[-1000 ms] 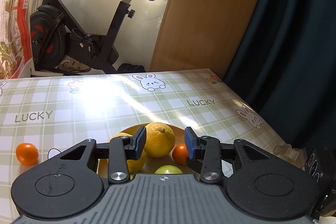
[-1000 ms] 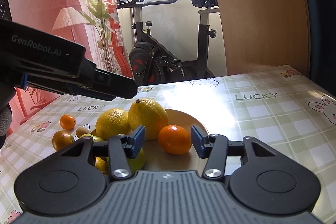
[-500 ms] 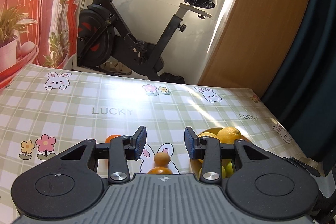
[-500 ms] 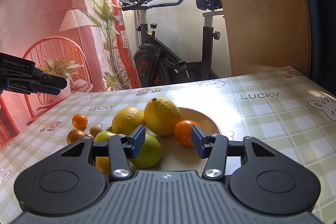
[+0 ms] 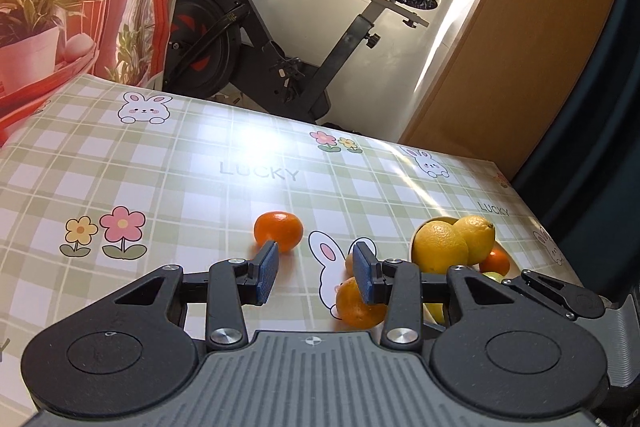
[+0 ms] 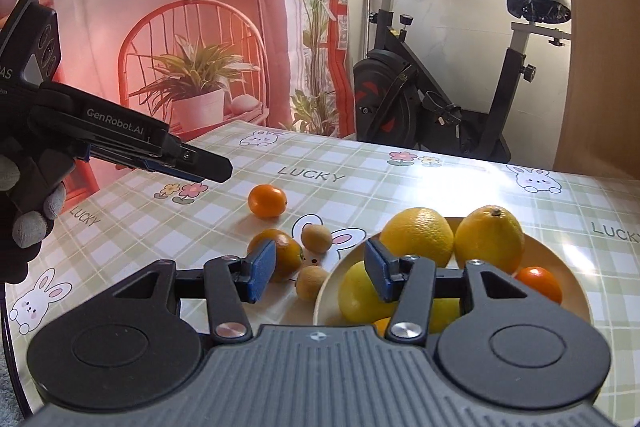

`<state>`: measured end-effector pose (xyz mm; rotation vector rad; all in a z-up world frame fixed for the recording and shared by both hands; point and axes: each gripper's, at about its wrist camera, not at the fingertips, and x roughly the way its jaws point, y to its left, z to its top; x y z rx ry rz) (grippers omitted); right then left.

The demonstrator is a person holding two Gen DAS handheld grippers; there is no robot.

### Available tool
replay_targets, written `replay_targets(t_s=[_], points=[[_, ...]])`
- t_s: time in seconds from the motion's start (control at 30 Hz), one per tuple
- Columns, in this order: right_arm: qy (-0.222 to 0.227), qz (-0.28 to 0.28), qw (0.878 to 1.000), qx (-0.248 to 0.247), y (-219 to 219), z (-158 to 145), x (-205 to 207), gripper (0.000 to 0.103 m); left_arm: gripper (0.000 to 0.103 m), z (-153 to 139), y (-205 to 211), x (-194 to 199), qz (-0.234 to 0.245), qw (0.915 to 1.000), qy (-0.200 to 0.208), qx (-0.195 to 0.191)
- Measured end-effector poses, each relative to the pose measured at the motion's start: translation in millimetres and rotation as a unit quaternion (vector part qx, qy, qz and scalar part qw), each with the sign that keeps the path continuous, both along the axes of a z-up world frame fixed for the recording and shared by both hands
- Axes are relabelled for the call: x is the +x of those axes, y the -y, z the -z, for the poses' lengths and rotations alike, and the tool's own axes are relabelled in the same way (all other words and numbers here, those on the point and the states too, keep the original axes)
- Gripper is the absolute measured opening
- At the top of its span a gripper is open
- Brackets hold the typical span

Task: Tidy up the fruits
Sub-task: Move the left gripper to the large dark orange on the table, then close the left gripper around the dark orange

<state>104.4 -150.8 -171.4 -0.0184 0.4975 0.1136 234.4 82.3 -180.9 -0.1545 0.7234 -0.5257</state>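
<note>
A cream plate (image 6: 576, 291) holds two lemons (image 6: 418, 235) (image 6: 490, 239), a yellow-green fruit (image 6: 360, 293) and a mandarin (image 6: 538, 283). Left of it, a mandarin (image 6: 267, 201), an orange (image 6: 286, 253) and two small brown fruits (image 6: 316, 238) (image 6: 311, 281) lie loose on the tablecloth. My right gripper (image 6: 320, 269) hovers over the plate's left rim. Its jaws are opening and its pads press on nothing. My left gripper (image 5: 315, 273) is open and empty above the loose fruit. The mandarin (image 5: 279, 230) lies just beyond its left pad, and the orange (image 5: 356, 303) is partly hidden behind its right finger.
In the right wrist view a gloved hand (image 6: 36, 223) holds the left gripper (image 6: 208, 169) at the left, above the table. The checked tablecloth (image 5: 160, 179) stretches bare to the far left. An exercise bike (image 5: 280, 67) stands behind the table, with a wooden panel (image 5: 520, 67) to its right.
Both grippers have swung left from the plate toward the loose fruit. The left one has gone furthest, and the plate now sits at its right. The right jaws stand a little wider.
</note>
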Motion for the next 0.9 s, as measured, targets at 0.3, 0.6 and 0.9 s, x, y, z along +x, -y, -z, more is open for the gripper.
replay_targets(t_s=[0.3,0.6,0.9], points=[[-0.061,-0.016,0.998,-0.031,-40,20,59,0.060,0.043,7,-23,3,-0.028,0.9991,-0.013,-0.029],[-0.096,-0.011,0.994,-0.053,-51,34,75,0.062,0.054,16,-23,-2,-0.022,0.9982,-0.018,-0.054],[-0.100,-0.040,0.994,-0.029,-65,42,65,0.050,0.054,33,-4,-7,0.012,0.9986,-0.034,-0.038]])
